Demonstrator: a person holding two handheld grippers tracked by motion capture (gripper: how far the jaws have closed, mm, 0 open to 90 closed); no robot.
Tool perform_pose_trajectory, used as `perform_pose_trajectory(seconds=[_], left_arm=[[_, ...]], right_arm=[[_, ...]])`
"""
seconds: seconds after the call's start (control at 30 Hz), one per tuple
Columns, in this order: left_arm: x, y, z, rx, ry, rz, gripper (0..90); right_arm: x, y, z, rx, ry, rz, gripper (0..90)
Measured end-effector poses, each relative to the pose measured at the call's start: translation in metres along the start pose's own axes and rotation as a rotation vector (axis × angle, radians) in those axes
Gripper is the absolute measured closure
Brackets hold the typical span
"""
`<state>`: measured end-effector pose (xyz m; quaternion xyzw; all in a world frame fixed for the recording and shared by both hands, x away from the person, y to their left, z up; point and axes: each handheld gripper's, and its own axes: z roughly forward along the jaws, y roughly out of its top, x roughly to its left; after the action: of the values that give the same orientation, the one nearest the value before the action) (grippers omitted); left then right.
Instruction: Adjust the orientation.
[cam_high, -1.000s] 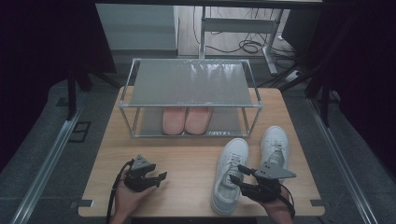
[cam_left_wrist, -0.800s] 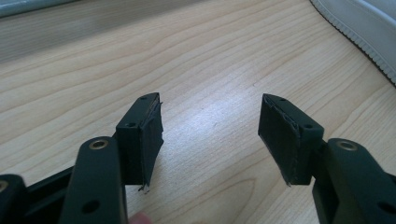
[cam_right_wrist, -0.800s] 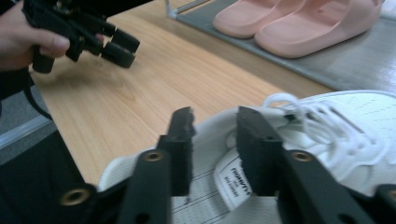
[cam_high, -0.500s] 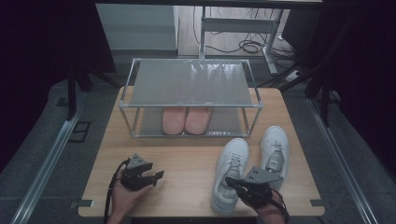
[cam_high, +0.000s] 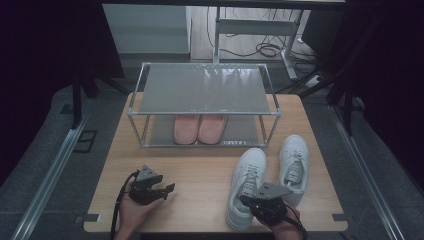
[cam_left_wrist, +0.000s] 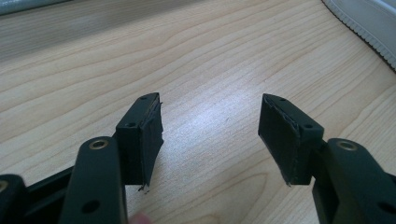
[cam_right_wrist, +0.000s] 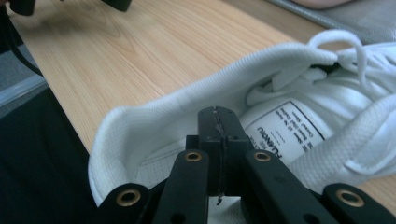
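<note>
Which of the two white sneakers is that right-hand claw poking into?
The white lace-up sneaker nearer the table's middle: the right claw, jaws shut together, sits inside its heel opening. The other white sneaker, nearer the table's right edge, lies untouched.

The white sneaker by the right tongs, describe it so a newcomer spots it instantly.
On the wooden table, in front of the metal shoe rack with pink slippers underneath, stand two white sneakers. It is the left sneaker of the pair, with the shut right tongs poked into its heel opening.
</note>
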<state>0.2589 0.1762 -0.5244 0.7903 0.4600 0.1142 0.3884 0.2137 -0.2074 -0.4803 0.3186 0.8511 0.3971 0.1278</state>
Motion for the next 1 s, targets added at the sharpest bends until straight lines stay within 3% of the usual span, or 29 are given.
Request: perform_pose_trajectory(seconds=[0.1,0.43,0.6,0.87,1.0], left_arm=[[0.000,0.000,0.000,0.001,0.004,0.004,40.1],[0.000,-0.001,0.002,0.009,0.007,0.010,40.3],[0.001,-0.002,0.004,0.021,0.009,0.007,40.5],[0.002,-0.003,0.006,0.035,0.013,0.006,40.9],[0.001,-0.003,0.006,0.037,0.012,0.006,41.0]], right_arm=[[-0.001,-0.003,-0.001,0.014,-0.019,0.003,90.0],[-0.004,-0.007,-0.006,0.018,-0.020,0.007,90.0],[-0.014,-0.011,-0.012,0.032,-0.054,0.014,90.0],[-0.028,-0.016,-0.020,0.029,-0.058,0.043,90.0],[-0.029,-0.016,-0.021,0.024,-0.054,0.040,90.0]])
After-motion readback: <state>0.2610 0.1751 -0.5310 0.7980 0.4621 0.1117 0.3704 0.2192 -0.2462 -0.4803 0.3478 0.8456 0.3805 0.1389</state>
